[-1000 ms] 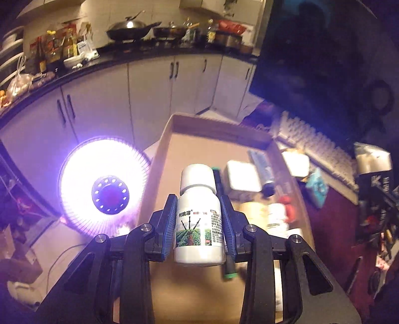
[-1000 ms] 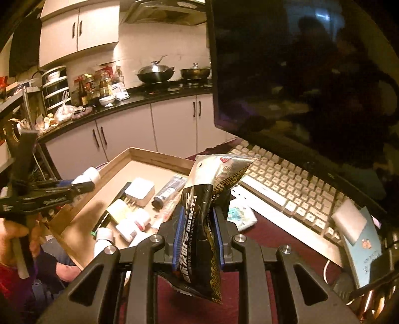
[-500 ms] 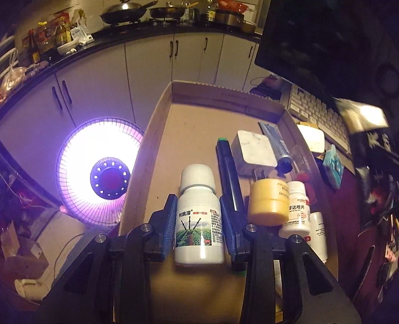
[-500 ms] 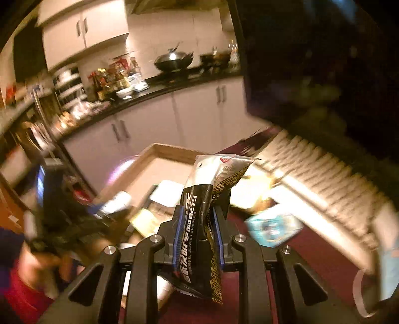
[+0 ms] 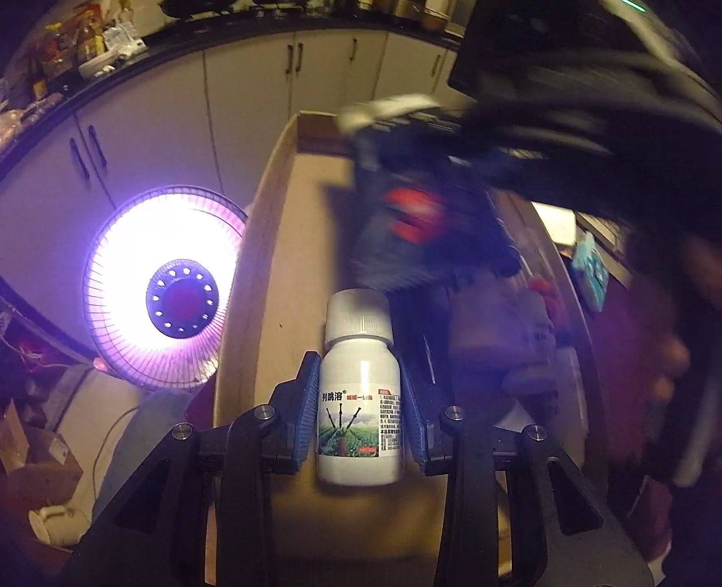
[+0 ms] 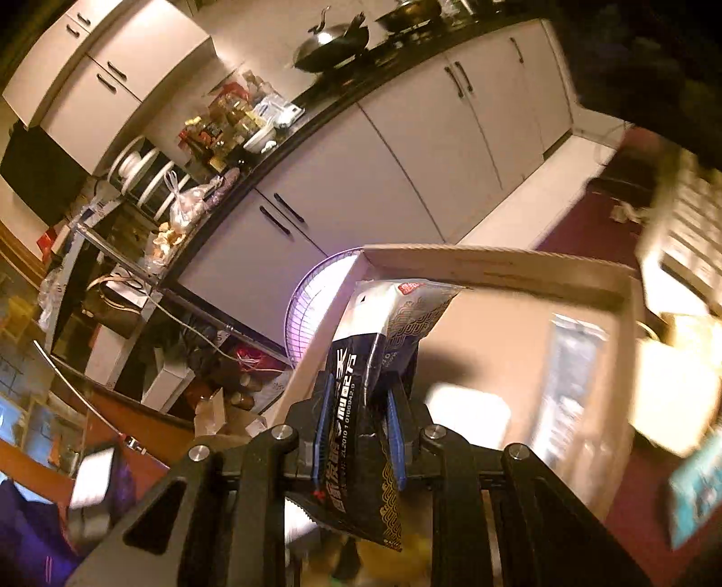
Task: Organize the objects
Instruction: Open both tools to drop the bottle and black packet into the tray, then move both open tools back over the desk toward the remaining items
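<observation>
Counts, both views:
- Grippers: two, left gripper (image 5: 359,402) and right gripper (image 6: 359,433).
- White bottle (image 5: 358,397): one.
- Black snack packet (image 6: 379,384): one.
- Cardboard box (image 5: 270,253): one.
- Round glowing heater (image 5: 164,293): one.
- Wok (image 6: 331,43) on the counter: one, a second pan (image 6: 406,10) beside it.
- Keyboard (image 6: 690,230): one, blurred.
- Items lying in the box: too blurred to count.

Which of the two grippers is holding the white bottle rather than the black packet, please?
The left gripper: its blue pads clamp the white bottle with a field-picture label. The right gripper pinches the flat black-and-silver packet.
</observation>
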`<act>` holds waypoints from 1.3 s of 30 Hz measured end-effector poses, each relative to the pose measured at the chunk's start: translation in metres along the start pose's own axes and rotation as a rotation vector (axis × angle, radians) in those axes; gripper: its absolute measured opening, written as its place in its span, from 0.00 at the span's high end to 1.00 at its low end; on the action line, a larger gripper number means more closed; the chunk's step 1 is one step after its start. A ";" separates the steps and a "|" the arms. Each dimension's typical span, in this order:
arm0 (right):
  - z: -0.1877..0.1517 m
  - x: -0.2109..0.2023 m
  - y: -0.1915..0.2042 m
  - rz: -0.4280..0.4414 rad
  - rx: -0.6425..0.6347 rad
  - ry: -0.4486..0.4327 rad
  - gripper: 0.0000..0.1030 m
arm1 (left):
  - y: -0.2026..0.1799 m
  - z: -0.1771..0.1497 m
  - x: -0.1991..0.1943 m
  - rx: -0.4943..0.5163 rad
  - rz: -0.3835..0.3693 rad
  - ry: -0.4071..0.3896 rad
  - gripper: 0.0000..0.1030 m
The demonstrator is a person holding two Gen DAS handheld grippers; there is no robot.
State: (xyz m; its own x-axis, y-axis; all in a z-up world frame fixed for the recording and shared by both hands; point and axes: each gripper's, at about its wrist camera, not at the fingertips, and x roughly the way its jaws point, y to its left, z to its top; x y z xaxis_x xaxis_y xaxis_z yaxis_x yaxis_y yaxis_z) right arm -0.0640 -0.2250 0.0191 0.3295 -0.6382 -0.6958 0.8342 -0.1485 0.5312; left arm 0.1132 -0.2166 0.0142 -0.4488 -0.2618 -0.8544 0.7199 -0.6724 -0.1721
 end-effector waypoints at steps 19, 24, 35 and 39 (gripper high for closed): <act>-0.006 -0.005 -0.004 -0.065 -0.013 -0.092 0.41 | 0.009 -0.002 -0.009 -0.046 -0.076 0.004 0.43; -0.027 -0.046 -0.010 -0.068 -0.003 -0.141 0.33 | -0.001 -0.003 -0.015 -0.023 -0.028 -0.023 0.39; -0.113 -0.135 -0.035 -0.123 0.047 -0.158 0.24 | -0.035 -0.010 -0.032 0.078 0.119 -0.135 0.39; -0.148 -0.157 -0.048 -0.204 0.053 -0.169 0.23 | -0.050 -0.016 -0.035 0.106 0.118 -0.164 0.39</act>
State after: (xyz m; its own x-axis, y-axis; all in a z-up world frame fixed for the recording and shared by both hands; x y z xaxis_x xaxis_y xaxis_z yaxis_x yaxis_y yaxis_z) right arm -0.0910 -0.0061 0.0314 0.0747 -0.7075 -0.7028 0.8500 -0.3233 0.4159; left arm 0.1019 -0.1629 0.0450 -0.4513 -0.4464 -0.7727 0.7167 -0.6972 -0.0157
